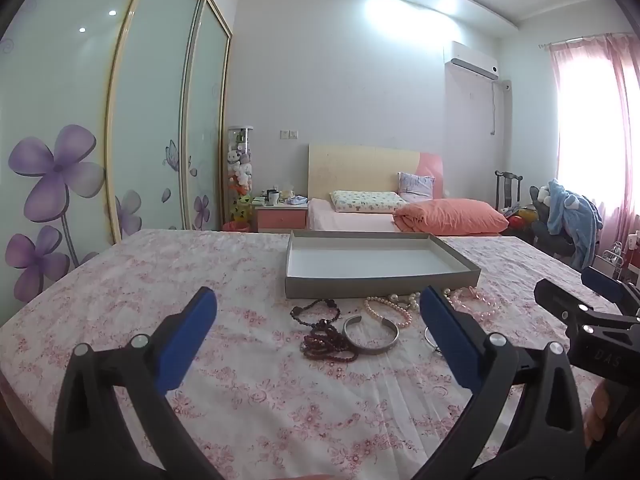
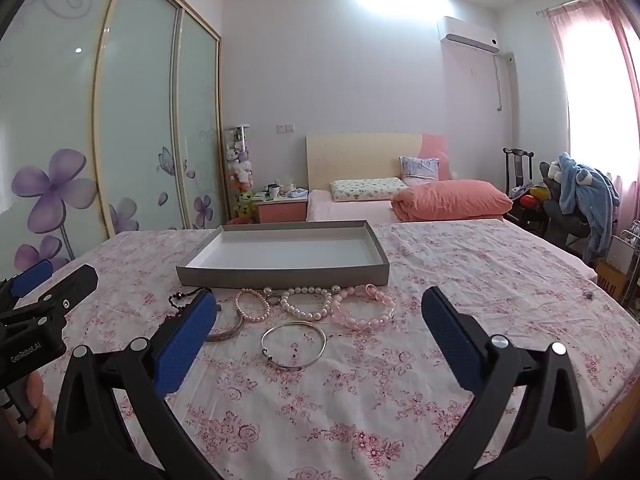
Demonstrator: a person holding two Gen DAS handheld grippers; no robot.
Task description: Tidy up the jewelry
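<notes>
Bracelets lie just in front of the empty grey tray point(image 2: 280, 274), light and slippery: the thin silver bangle point(image 2: 293, 345) needs a rim pinch, while both grippers point(image 1: 316, 312) point(image 2: 320, 312) hover wide apart, empty.

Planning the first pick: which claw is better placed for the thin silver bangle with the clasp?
Right. The thin silver bangle lies centred between the open right claw. In the left claw view, it is half hidden behind a finger.
</notes>
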